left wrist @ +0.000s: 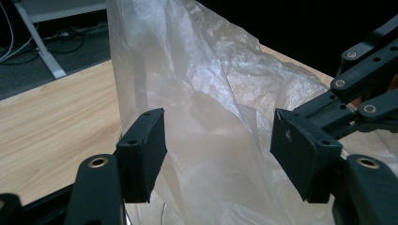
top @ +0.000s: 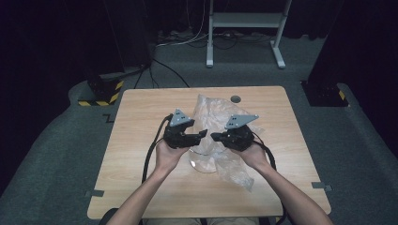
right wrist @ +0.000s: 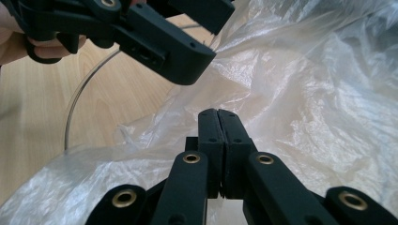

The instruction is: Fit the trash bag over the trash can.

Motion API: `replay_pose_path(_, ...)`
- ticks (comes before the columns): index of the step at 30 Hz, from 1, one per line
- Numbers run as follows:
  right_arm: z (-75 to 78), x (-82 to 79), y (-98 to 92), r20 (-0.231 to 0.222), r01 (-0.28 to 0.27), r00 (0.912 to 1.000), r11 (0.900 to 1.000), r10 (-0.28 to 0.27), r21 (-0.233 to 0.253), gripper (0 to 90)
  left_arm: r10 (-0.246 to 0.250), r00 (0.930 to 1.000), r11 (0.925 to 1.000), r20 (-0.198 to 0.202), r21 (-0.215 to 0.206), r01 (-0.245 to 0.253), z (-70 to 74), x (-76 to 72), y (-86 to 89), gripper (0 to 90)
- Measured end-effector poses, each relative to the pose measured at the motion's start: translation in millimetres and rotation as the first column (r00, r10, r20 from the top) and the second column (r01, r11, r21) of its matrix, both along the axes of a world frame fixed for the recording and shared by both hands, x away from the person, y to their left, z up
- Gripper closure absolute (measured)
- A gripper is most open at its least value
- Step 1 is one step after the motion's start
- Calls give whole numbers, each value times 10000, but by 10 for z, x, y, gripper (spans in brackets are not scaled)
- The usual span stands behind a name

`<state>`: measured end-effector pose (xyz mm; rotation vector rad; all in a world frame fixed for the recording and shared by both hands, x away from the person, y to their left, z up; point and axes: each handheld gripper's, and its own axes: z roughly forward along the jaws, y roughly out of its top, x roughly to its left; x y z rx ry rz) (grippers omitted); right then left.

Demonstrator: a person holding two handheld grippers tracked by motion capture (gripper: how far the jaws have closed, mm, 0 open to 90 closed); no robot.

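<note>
A crumpled clear plastic bag (top: 220, 119) lies across the middle of the wooden table (top: 141, 122). My left gripper (top: 202, 134) is open, and its jaws stand on either side of a raised fold of the bag (left wrist: 211, 93) without touching it. My right gripper (top: 215, 136) faces it from the right, its tips a short gap away. In the right gripper view its jaws (right wrist: 218, 115) are pressed together, with the film (right wrist: 305, 93) running up to the tips. A clear round container (top: 202, 164) sits under the bag, and its rim (right wrist: 70, 112) curves past the left hand.
A round hole (top: 235, 99) is cut into the table near its far edge. A white metal stand (top: 244, 21) and loose cables sit on the grey floor behind. Black posts with yellow-striped bases (top: 101, 91) stand at the far left and right.
</note>
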<state>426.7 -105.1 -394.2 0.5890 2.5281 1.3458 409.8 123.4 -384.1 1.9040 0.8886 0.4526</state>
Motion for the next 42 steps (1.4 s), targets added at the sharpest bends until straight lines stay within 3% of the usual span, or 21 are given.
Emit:
replay_pose_path(4, -20, -12, 4, -137, -85, 9999, 9999, 83, -103, 852, -46, 10000, 10000, -35, -26, 46, 14, 10, -44, 376)
replay_pose_path(8, -20, -55, -16, -68, -39, 10000, 10000, 39, 3, 753, -52, 9997, 9999, -224, 88, 54, 15, 57, -100, 402)
replay_pose_path(14, 68, -125, -169, 409, 653, 9969, 9965, -674, 516, 635, -244, 9975, 9992, -668, 287, 264, -33, 148, -169, 471)
replay_pose_path(18, 121, -146, -320, 670, 1396, 9871, 9865, -1454, 852, 579, -575, 9941, 9965, -922, 551, 627, -57, 188, -235, 539)
replay_pose_path(22, 141, -121, -474, 611, 2251, 9706, 9678, -2329, 1127, 548, -896, 9901, 9931, -1077, 663, 971, -71, 209, -307, 588)
replay_pose_path(26, 89, -33, -618, -101, 2867, 9574, 9456, -2886, 1540, 548, -1055, 9870, 9905, -1210, 757, 1151, -78, 211, -334, 613)
replay_pose_path(29, 40, 33, -661, -582, 3035, 9528, 9378, -2979, 1685, 554, -1091, 9855, 9899, -1298, 758, 1196, -80, 201, -327, 622)
replay_pose_path(34, 13, 102, -609, -884, 2885, 9568, 9427, -2771, 1675, 606, -1191, 9836, 9886, -1353, 758, 1301, -93, 152, -302, 622)
replay_pose_path(37, 3, 133, -527, -800, 2672, 9627, 9551, -2585, 1282, 696, -1134, 9859, 9907, -1230, 612, 1216, -70, 109, -251, 603)
replay_pose_path(42, 47, 106, -428, 460, 2614, 9634, 9634, -2642, 586, 846, -932, 9910, 9950, -961, 276, 963, -10, 45, -133, 524)
